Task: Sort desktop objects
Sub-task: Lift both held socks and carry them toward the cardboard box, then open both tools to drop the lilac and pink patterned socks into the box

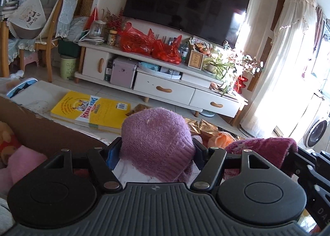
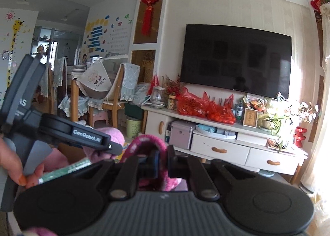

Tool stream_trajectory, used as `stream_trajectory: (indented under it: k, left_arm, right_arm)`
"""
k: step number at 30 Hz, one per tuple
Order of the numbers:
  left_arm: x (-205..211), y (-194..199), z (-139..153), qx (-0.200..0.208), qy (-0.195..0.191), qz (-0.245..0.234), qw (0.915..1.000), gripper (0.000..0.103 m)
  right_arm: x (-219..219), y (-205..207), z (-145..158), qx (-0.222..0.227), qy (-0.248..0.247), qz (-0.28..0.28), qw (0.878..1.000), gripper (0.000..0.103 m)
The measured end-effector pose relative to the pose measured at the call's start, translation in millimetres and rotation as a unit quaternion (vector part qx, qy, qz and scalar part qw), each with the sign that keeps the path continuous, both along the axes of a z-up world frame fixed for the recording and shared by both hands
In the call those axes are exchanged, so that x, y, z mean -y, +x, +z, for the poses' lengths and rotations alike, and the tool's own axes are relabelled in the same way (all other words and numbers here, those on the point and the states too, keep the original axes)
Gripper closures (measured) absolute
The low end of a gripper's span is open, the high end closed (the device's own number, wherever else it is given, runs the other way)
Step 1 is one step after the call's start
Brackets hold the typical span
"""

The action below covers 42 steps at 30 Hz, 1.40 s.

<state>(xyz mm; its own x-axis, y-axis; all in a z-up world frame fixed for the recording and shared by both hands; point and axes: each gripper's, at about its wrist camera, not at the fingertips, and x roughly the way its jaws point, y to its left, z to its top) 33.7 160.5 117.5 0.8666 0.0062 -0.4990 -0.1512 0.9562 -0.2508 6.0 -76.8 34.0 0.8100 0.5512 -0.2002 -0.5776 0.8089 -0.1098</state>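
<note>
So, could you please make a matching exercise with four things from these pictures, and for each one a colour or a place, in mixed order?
Things:
1. knitted hat
2. book
3. plastic bags
4. right gripper

Descriptions:
A. red, on top of the TV cabinet
B. yellow, lying flat on the table
C. lilac, between the fingers of the left gripper
D. shut on a dark pink knitted piece

Pairs: 1-C, 2-B, 3-A, 4-D
</note>
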Motion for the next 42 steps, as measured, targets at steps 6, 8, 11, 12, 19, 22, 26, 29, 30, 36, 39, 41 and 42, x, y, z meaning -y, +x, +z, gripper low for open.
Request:
stream_trajectory:
  k: [6, 8, 11, 12, 19, 22, 26, 29, 30, 36, 39, 41, 42]
  left_arm:
    - [-57.3, -25.2, 3.4, 0.002, 0.021, 0.070, 0.9973, 0.020]
    - [-76.5, -34.7, 3.9, 0.002, 0.036, 0.098, 0.9945, 0.020]
    - [-104.9, -50.6, 4.3, -0.001, 0.056, 0.139, 0.9887, 0.019]
    - [-114.6, -53.7, 3.1, -0.005, 0.059, 0.154, 0.9863, 0.019]
    - [-169.7, -70.5, -7.5, -0.038, 0.086, 0.228, 0.9691, 0.016]
    - [-180.0, -73.2, -11.4, -0.049, 0.087, 0.238, 0.9660, 0.015]
    - [-176.3, -78.4, -8.4, -0.045, 0.109, 0.246, 0.9620, 0.003]
    - [-167.1, -76.6, -2.1, -0.035, 0.121, 0.242, 0.9620, 0.000]
    - [-161.3, -74.6, 0.1, -0.033, 0.130, 0.241, 0.9611, 0.000]
    - [-131.9, -71.6, 14.1, -0.011, 0.155, 0.233, 0.9600, 0.000]
    - [-120.9, -72.7, 18.1, -0.007, 0.168, 0.231, 0.9583, 0.000]
    - [-116.3, -69.5, 20.1, -0.009, 0.173, 0.230, 0.9577, 0.000]
    - [-113.8, -68.2, 20.8, -0.010, 0.173, 0.229, 0.9579, 0.000]
  right_arm:
    - [-50.6, -25.3, 7.3, 0.007, 0.000, 0.084, 0.996, 0.099]
    - [-69.7, -35.1, 6.3, 0.012, -0.009, 0.113, 0.993, 0.099]
    - [-97.2, -48.1, 3.2, 0.011, -0.018, 0.155, 0.988, 0.099]
    - [-105.3, -51.5, 1.5, 0.009, -0.020, 0.167, 0.986, 0.099]
    - [-156.2, -61.6, -18.8, -0.027, -0.045, 0.220, 0.974, 0.099]
    - [-167.1, -63.4, -29.4, -0.038, -0.060, 0.222, 0.973, 0.098]
    - [-168.4, -65.9, -37.0, -0.053, -0.060, 0.217, 0.973, 0.091]
    - [-163.6, -70.0, -40.0, -0.054, -0.052, 0.207, 0.975, 0.067]
    - [-160.8, -71.9, -39.9, -0.052, -0.047, 0.203, 0.977, 0.062]
    - [-148.0, -76.0, -40.4, -0.049, -0.028, 0.185, 0.981, 0.052]
    - [-139.6, -76.4, -40.7, -0.050, -0.015, 0.178, 0.983, 0.037]
    - [-136.3, -77.6, -40.8, -0.047, -0.014, 0.173, 0.984, 0.031]
    - [-134.8, -77.3, -40.6, -0.046, -0.013, 0.172, 0.984, 0.030]
